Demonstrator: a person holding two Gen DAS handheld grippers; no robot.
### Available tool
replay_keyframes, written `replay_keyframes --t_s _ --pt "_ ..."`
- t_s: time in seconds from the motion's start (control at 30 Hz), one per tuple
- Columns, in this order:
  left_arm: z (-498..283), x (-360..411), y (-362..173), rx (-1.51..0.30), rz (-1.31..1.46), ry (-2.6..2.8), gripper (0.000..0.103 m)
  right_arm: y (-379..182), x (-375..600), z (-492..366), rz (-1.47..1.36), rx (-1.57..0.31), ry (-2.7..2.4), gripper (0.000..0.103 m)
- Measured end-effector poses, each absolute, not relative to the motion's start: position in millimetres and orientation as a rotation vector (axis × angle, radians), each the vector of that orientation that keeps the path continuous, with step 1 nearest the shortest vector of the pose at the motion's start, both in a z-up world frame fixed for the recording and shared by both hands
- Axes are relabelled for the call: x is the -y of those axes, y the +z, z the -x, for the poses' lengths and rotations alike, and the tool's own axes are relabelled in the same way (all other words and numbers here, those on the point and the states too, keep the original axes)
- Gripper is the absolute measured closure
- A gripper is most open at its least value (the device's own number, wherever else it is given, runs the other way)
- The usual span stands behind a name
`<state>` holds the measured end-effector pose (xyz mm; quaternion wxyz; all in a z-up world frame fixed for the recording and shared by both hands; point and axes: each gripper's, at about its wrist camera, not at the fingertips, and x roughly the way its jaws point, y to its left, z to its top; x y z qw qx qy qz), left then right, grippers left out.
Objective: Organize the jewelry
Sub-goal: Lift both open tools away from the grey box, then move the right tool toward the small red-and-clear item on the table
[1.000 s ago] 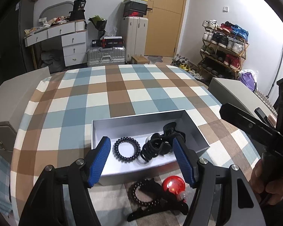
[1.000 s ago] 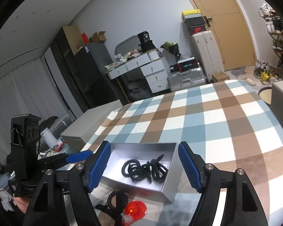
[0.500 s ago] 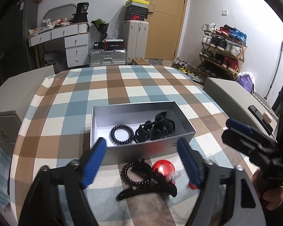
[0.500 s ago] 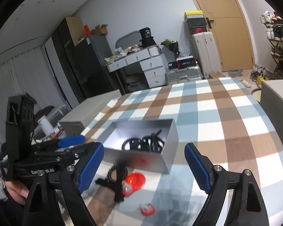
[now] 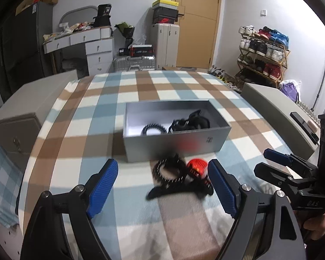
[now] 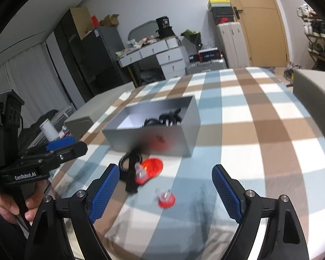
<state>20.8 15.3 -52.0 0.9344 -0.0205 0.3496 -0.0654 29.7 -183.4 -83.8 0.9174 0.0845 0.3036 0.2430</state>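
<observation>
The checked desk carries a grey box already holding a black beaded ring and black hair clips. Left outside, just before it: a black clip, a beaded band, a red piece and a small red piece. Both the left gripper and the right gripper have just been opening; they gape wide and empty.

**Matt box, woven cloth, ribbed pads**

The open grey rectangular box has smooth, matt, card-like walls. A blue, brown and white checked cloth covers the worktop. The black plastic fingers carry ribbed blue pads. The red round hair clip looks like glossy, translucent plastic.
</observation>
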Motion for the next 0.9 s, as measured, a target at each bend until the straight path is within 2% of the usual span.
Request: replay_keyframes --t_s 0.3,0.57,0.63,0.83,0.87,0.9 --pt "-5.9 -25.9 -70.9 -0.783 0.063 -0.099 0.02 -111.3 171.6 -25.3 -0.131 -0.678 0.52 0.023" --pt "-2.1 -30.0 -81.7 -0.825 0.071 -0.089 0.02 -119.0 167.6 -33.4 -0.149 -0.718 0.516 0.042" --pt "-1.7 -29.1 -82.1 -0.828 0.068 -0.09 0.02 -120.0 164.3 -34.3 -0.142 -0.724 0.516 0.048" --pt "-0.7 -24.7 -86.3 -0.854 0.041 -0.091 0.02 -122.7 160.9 -35.1 -0.143 -0.732 0.516 0.074" --pt "-0.2 -24.5 -86.5 -0.857 0.041 -0.09 0.02 -123.5 160.7 -36.0 -0.141 -0.734 0.514 0.081" --pt "-0.5 -24.9 -86.3 -0.858 0.044 -0.089 0.02 -123.7 161.4 -35.7 -0.14 -0.734 0.508 0.083"
